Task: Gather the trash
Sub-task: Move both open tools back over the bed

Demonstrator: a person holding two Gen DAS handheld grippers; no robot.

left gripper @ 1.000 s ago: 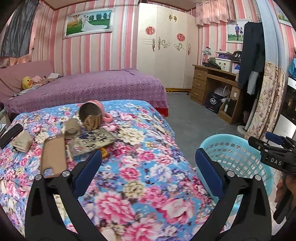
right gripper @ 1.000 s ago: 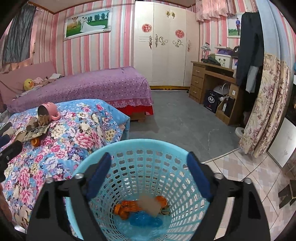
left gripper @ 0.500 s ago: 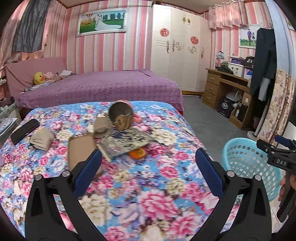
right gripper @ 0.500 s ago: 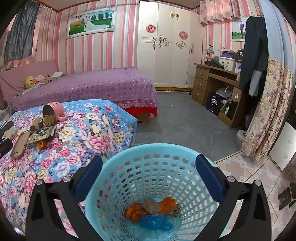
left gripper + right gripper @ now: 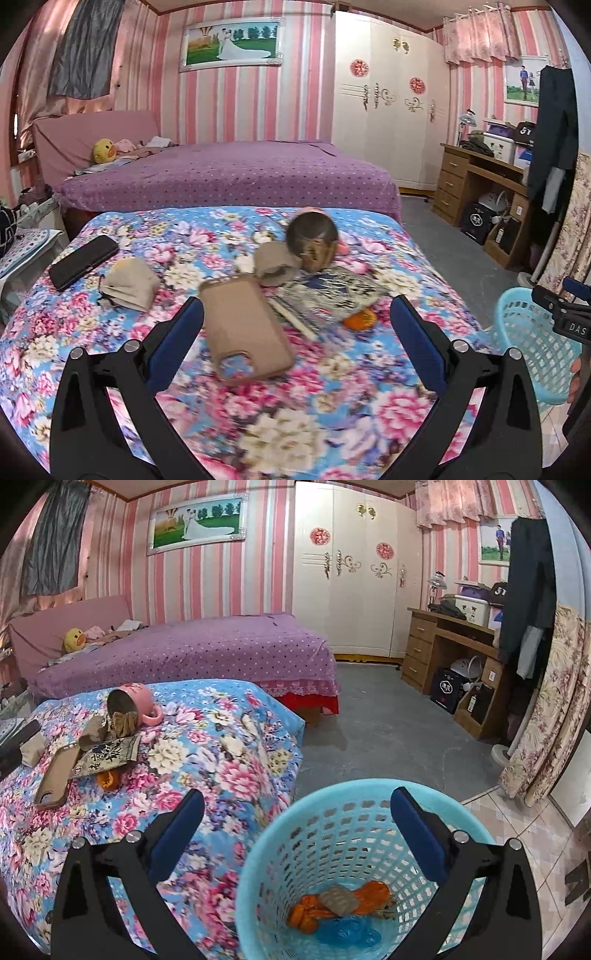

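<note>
My left gripper (image 5: 295, 325) is open and empty above the floral bed (image 5: 332, 387). Ahead of it lie a tan phone case (image 5: 243, 328), a patterned wrapper (image 5: 328, 295), an orange peel (image 5: 360, 318), crumpled brown paper (image 5: 273, 260) and a tipped pink mug (image 5: 314, 240) with scraps in it. My right gripper (image 5: 295, 819) is open and empty above the blue basket (image 5: 280, 849), which holds orange peel (image 5: 373, 891), a grey scrap (image 5: 338, 899) and a blue wrapper (image 5: 347, 932). The basket also shows in the left wrist view (image 5: 532, 347).
A black phone (image 5: 83, 256) and a folded beige cloth (image 5: 129, 286) lie at the bed's left. A purple bed (image 5: 192, 650) stands behind, a wooden desk (image 5: 450, 646) and floral curtain (image 5: 546, 709) to the right. Grey floor (image 5: 388, 731) lies between.
My left gripper has swung left and closer over the bed, so the trash pile now sits between its fingers. My right gripper has drawn back and left from the basket.
</note>
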